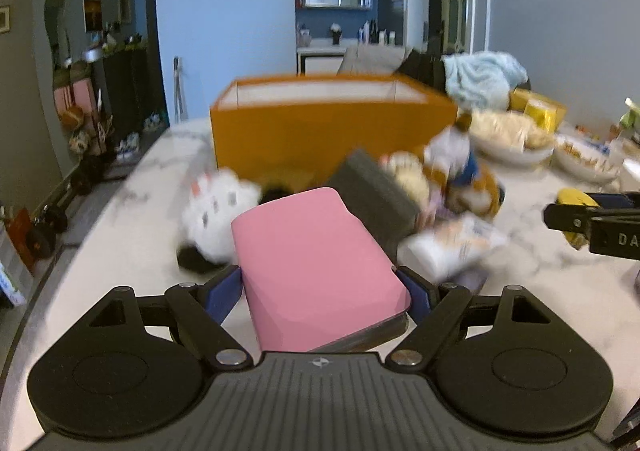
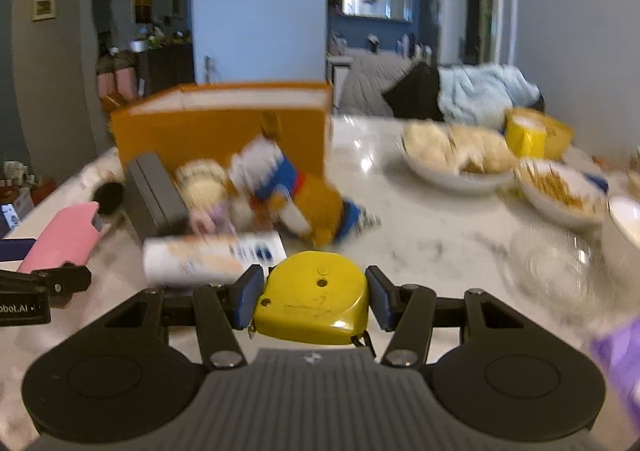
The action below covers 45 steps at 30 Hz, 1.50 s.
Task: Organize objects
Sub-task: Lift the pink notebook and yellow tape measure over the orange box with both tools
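Note:
My left gripper (image 1: 326, 291) is shut on a pink case (image 1: 316, 267) and holds it above the marble table (image 1: 132, 235); the case also shows in the right wrist view (image 2: 66, 237). My right gripper (image 2: 314, 297) is shut on a yellow tape measure (image 2: 314, 303), also seen at the right edge of the left wrist view (image 1: 572, 199). An open orange box (image 1: 328, 127) (image 2: 224, 127) stands behind a pile: a grey box (image 1: 374, 195), a white plush (image 1: 218, 207), an orange and blue plush (image 2: 304, 195), a white packet (image 2: 208, 257).
Bowls of food (image 2: 460, 159) (image 2: 560, 187), a yellow package (image 2: 532, 131), a glass dish (image 2: 552, 267) and a purple thing (image 2: 620, 351) stand on the right of the table. A light blue cloth (image 1: 480, 75) lies beyond. The table's left edge drops to the floor.

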Tool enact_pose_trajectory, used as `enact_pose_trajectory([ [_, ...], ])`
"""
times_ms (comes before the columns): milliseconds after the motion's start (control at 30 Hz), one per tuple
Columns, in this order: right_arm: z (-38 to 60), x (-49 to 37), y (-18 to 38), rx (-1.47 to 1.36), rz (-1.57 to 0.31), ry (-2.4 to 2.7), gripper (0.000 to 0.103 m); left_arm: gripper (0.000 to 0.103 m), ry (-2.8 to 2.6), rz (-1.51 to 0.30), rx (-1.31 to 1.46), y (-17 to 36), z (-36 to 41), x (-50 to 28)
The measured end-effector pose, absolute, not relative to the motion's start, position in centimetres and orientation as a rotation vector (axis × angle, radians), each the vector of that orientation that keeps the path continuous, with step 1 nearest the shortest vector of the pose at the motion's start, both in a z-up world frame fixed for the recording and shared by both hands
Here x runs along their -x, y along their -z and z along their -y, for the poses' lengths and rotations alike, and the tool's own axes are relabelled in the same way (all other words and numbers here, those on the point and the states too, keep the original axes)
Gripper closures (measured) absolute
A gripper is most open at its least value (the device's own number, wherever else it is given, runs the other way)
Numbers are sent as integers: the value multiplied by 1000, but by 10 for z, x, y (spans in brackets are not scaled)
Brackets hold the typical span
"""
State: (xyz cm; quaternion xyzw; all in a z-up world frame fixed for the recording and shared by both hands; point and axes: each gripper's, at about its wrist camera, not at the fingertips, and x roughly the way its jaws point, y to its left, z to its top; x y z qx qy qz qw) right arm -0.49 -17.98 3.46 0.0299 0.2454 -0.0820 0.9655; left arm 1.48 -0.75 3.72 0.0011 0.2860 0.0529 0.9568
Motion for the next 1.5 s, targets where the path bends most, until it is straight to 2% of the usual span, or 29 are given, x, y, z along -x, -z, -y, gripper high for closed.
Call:
enact_pose_trajectory([
  [200, 185, -45, -101, -23, -398, 57, 45, 7, -118, -471, -35, -96, -3, -63],
  [367, 194, -131, -137, -8, -390, 28, 45, 7, -171, -454, -86, -124, -16, -151],
  [667, 215, -278, -117, -73, -587, 14, 46, 7, -214, -605, -95, -101, -52, -274],
  [1067, 227, -334, -55, -155, -883, -55, 45, 7, -195, -841, -68, -49, -69, -286],
  [1167, 222, -324, -46, -126, -923, -60, 46, 7, -196, -863, 33, -51, -79, -278],
  [1500, 213, -299, -36, -143, -997, -105, 45, 6, -212, -920, 36, -58, -69, -240],
])
